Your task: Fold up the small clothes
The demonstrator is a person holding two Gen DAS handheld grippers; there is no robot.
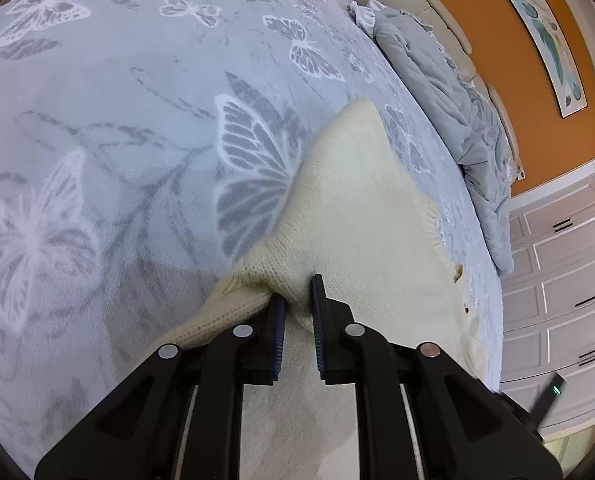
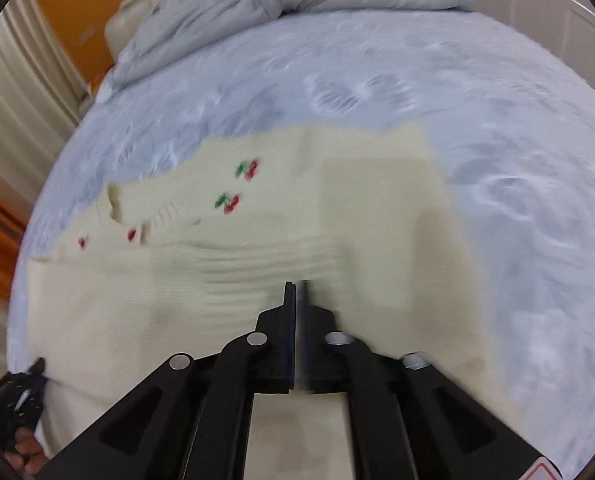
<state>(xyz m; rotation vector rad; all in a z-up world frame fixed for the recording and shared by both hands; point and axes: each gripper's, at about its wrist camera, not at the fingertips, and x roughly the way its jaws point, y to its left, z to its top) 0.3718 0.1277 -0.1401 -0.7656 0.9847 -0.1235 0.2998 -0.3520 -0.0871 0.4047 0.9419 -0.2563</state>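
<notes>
A pale blue bedspread point(image 1: 117, 128) printed with white butterflies covers the bed, under an orange wall point(image 1: 497, 40) carrying one framed picture point(image 1: 545, 32); white panelled cabinets point(image 1: 557, 280) stand past the bed's right edge. One crumpled grey duvet point(image 1: 457, 112) lies heaped along the padded beige headboard point(image 1: 437, 4). One cream knitted sweater point(image 2: 257, 272), embroidered with two cherry pairs, is spread near the bed's near edge. The left gripper point(image 1: 299, 300) pinches a raised fold of it. The right gripper point(image 2: 296, 300) sits over the knit, fingers pressed together; whether they grip fabric is unclear.
</notes>
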